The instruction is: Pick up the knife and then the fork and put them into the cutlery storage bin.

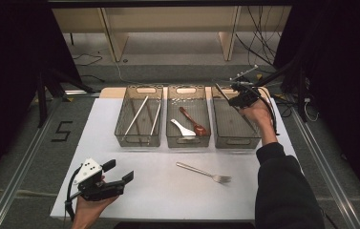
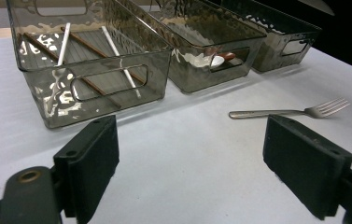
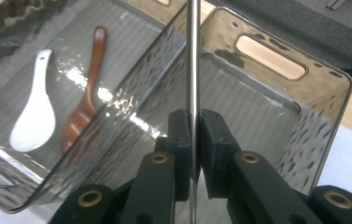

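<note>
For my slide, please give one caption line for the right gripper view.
Right tool shut on a thin metal utensil above the empty rightmost bin.

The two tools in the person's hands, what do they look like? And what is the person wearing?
Both tools are black, each with two flat blocky jaws. The left tool has a grey three-cornered plate with small dark dots on top and a black cable looping beside it. The right tool trails a thin black cable too, and brass-coloured rings sit at its jaw joints. The right arm wears a dark long sleeve.

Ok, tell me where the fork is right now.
The fork lies flat on the white table in the high view, just in front of the middle bin, right of the open left gripper.
</note>
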Tool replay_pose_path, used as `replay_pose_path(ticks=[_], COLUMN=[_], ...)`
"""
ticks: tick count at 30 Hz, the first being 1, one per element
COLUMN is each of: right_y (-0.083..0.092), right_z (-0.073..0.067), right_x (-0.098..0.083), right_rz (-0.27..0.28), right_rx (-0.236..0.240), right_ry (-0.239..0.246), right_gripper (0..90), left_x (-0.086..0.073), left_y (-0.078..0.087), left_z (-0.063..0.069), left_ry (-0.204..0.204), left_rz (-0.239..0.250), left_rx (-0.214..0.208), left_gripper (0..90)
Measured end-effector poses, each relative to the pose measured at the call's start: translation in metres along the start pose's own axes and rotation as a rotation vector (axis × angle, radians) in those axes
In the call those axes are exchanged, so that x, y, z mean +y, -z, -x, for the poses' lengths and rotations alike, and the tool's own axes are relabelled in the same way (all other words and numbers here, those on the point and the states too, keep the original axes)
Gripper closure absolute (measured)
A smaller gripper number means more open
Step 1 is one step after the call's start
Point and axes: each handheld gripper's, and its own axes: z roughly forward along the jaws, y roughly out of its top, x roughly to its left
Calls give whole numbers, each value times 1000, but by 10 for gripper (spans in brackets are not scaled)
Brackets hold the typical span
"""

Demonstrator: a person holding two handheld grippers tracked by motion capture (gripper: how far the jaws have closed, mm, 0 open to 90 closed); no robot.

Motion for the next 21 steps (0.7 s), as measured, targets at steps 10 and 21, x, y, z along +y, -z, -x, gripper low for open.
replay_pose_path(ticks=[10,21], right_y=[-13,-26], right_z=[5,4], right_x=[-6,-9], right_rz=[-39,-73], right_rx=[-19,-29], right_ry=[-9,-5], right_gripper=[836,834], left_x=[0,0], left_y=[0,1], left_z=[0,0], left_ry=[-2,1], left_rz=[-1,1], left_rx=[0,1], left_gripper=[181,181])
